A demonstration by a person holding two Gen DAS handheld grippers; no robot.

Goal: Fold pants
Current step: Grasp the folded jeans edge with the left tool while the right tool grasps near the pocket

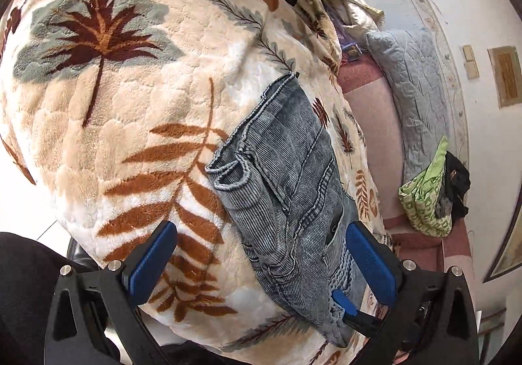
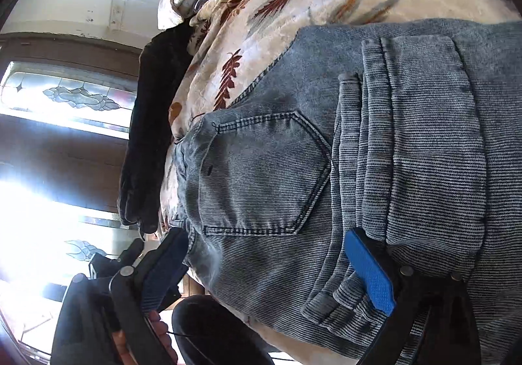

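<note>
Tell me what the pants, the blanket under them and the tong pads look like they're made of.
Pants: likely faded blue denim, ribbed weave, contrast-stitched pocket and seams, matte. Blanket: looks like plush fleece, fuzzy embossed pile with printed leaves. Pads: probably blue rubber or plastic, fine dotted grip texture.

Left gripper [image 1: 261, 267]: hanging with its jaws spread wide, blue pads [image 1: 150, 264] facing each other, nothing between them.
Right gripper [image 2: 267, 270]: sitting wide open too, one blue pad [image 2: 370, 270] lit, the other shadowed.
Hand [image 2: 160, 332]: bare fingertips showing under the right gripper's frame.
</note>
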